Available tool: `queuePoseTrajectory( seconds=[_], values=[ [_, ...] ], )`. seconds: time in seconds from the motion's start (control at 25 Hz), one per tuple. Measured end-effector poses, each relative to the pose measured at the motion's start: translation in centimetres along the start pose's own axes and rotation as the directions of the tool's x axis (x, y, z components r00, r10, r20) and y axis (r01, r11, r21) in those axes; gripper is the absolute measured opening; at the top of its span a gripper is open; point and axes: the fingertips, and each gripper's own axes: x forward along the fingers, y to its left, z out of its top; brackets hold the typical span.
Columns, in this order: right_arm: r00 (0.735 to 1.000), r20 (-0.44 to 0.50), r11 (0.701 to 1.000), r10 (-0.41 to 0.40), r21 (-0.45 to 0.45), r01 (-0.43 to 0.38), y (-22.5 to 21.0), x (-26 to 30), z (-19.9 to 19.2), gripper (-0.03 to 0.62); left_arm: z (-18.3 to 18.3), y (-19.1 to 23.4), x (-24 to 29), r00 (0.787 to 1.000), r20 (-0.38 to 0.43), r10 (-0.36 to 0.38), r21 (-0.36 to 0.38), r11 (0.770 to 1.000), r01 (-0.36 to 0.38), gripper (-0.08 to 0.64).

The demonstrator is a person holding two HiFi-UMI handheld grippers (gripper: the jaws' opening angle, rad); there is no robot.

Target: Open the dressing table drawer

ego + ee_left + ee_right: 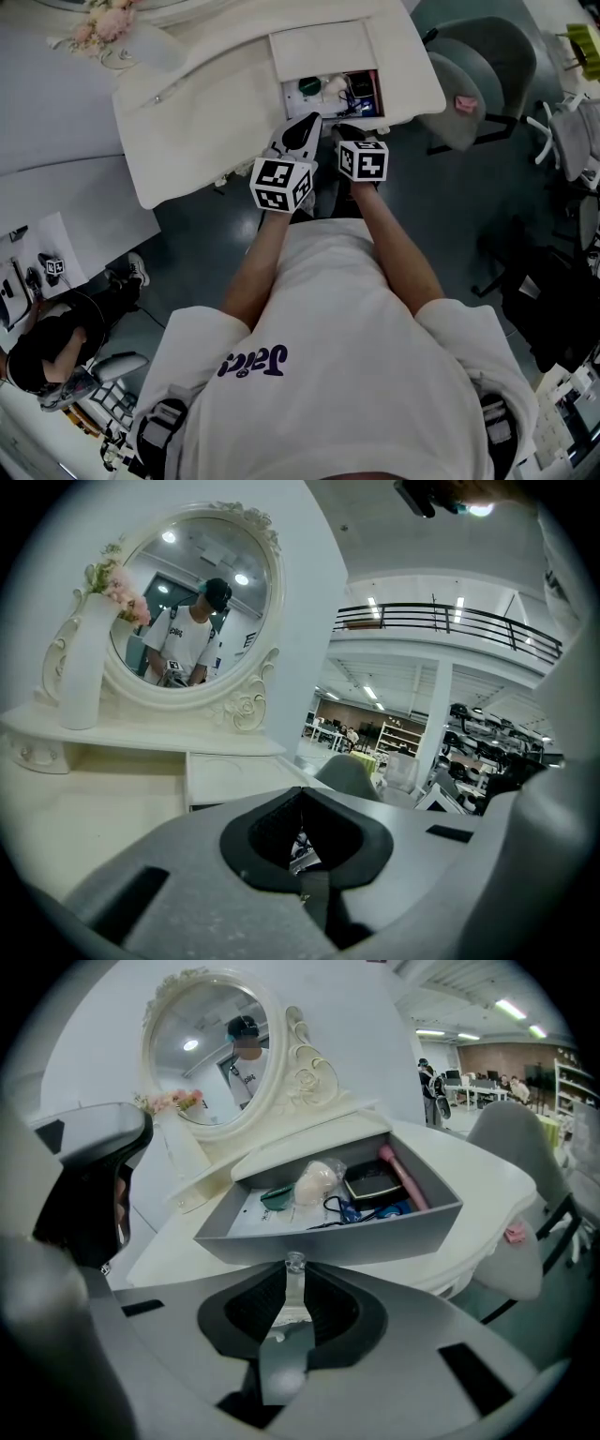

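While my right gripper (292,1275) is pinching the clear drawer knob (294,1262) between partly closed jaws, the drawer (375,1237) is standing part-way out of the dressing table (202,112), toward its right end. My left gripper (302,794) is hovering just beside the right one, jaws together, holding nothing.

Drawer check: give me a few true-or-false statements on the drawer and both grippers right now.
The drawer is pulled open. True.
The right gripper is closed on the drawer's clear knob. True.
The drawer is empty. False: several small items lie in it, a pink stick among them.
The left gripper grips the drawer too. False: nothing is between its jaws.
The mirror is square. False: it is round.
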Motion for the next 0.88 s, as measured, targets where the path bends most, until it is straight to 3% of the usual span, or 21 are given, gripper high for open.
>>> queuePoseTrajectory(
  seconds=[0.64, 0.88],
  values=[
    [0.998, 0.0, 0.997, -0.069, -0.03, 0.069, 0.0, -1.8, 0.1, 0.054, 1.2, 1.3, -1.3, 1.0, 0.012, 0.012, 0.022, 1.0, -0.013, 0.015],
    [0.982, 0.181, 0.987, -0.058, -0.136, 0.083, 2.5, -5.8, 5.9, 0.029, 4.5, 3.4, -2.6, 0.996, 0.077, 0.042, 0.02, 0.999, -0.044, 0.015]
  ],
)
